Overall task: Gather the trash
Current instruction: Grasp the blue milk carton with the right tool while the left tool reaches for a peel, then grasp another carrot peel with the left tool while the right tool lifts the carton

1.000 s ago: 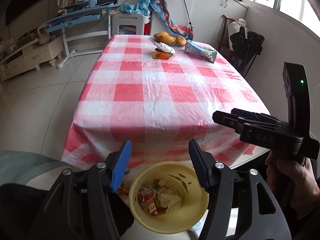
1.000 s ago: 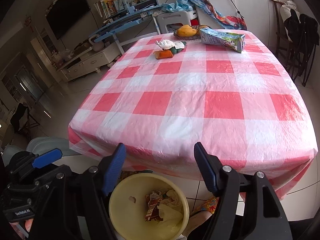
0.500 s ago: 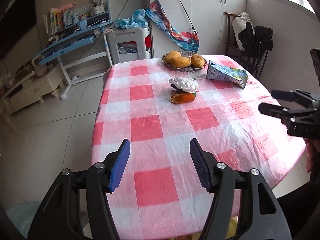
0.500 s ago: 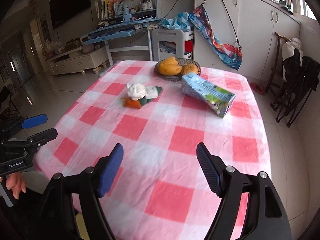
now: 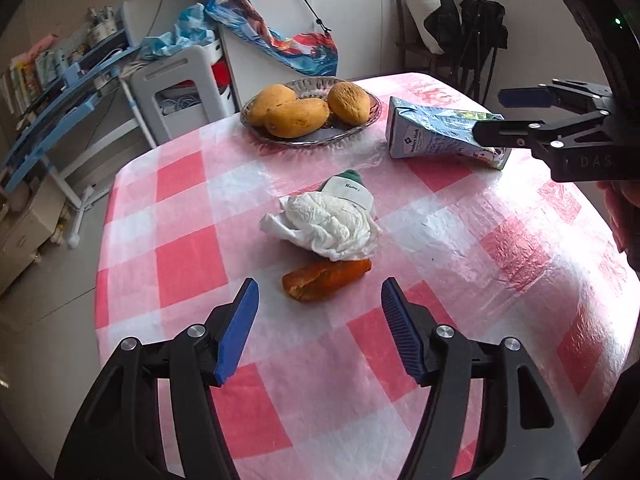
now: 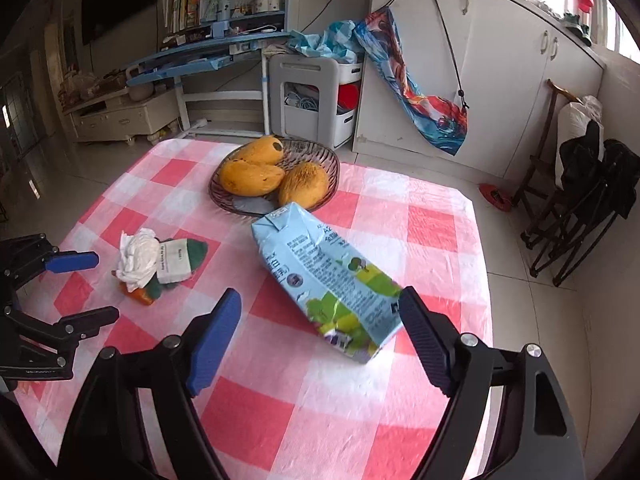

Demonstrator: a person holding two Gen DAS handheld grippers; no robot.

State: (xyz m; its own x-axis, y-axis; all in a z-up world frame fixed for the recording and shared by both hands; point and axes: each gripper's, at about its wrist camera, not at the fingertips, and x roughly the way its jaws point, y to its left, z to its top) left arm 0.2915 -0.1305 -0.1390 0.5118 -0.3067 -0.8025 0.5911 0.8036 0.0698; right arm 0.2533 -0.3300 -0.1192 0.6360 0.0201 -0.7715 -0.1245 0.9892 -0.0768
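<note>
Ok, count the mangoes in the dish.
3, all in the glass dish at the table's far end: one mango at the back, one in front of it, one to the right, nearest the carton. None looks hidden.

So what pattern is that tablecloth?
The tablecloth is a pink, red and white check, clearest in the right wrist view.

Table [image 5: 192, 256] covered w/ thin plastic sheet, red-white check, glossy, creased; tissue wad [image 5: 328, 230] soft crumpled paper, matt; carton [image 6: 328, 276] coated card, printed, slight sheen, dented; orange peel [image 5: 326, 280] rough, dull; bowl [image 6: 320, 158] ribbed glass-like, shiny; mangoes [image 6: 250, 178] smooth matt skin w/ dark specks; left gripper [image 5: 318, 300] matt black plastic, ribbed blue pads [image 5: 400, 328], bright metal screws.
</note>
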